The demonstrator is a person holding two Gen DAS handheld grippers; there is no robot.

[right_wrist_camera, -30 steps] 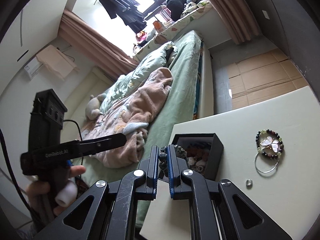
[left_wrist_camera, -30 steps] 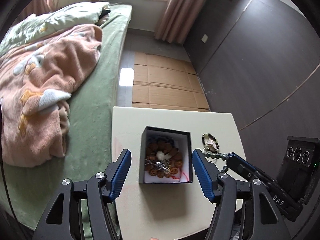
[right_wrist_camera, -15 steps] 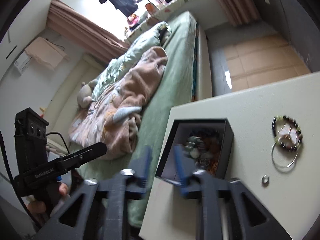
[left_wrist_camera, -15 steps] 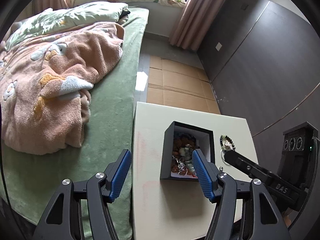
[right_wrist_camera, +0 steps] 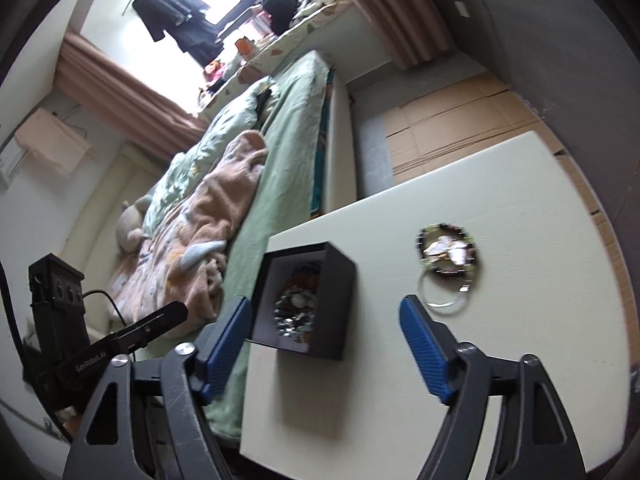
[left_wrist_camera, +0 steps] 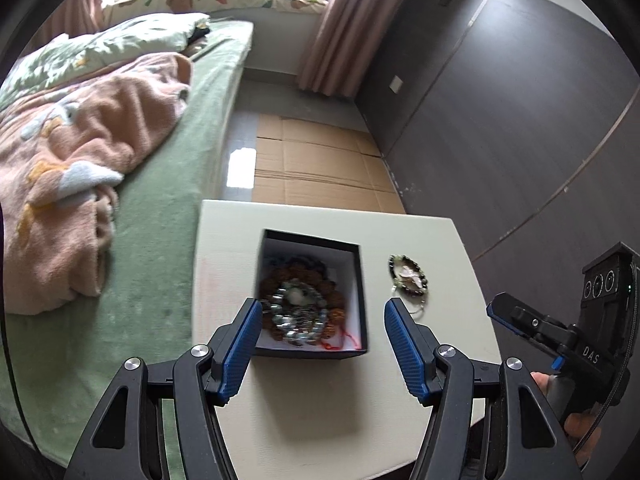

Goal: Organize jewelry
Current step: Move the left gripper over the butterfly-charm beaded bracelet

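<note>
A black jewelry box (left_wrist_camera: 362,280) with a white lining stands on the cream table (left_wrist_camera: 320,400). It holds brown wooden beads and, on top of them, a grey-green bead bracelet (left_wrist_camera: 296,314). My left gripper (left_wrist_camera: 322,312) hangs open over the box's near edge, holding nothing. In the right wrist view the box (right_wrist_camera: 344,308) and bracelet (right_wrist_camera: 296,312) lie just beyond my right gripper (right_wrist_camera: 326,308). Its jaws are opening and nothing is between the pads. A dark bead bracelet with a white butterfly charm (right_wrist_camera: 448,252) and a silver bangle (right_wrist_camera: 442,298) lie on the table to the right.
A bed with a green sheet (left_wrist_camera: 160,240) and a pink blanket (left_wrist_camera: 72,184) runs along the table's left side. Cardboard sheets (left_wrist_camera: 316,160) cover the floor beyond the table. A dark wall (left_wrist_camera: 500,140) stands to the right. The right gripper's tip (left_wrist_camera: 504,314) shows at the table's right edge.
My right gripper was shut on the grey-green bracelet over the box; it has opened and the bracelet now lies in the box. Both grippers have shifted sideways.
</note>
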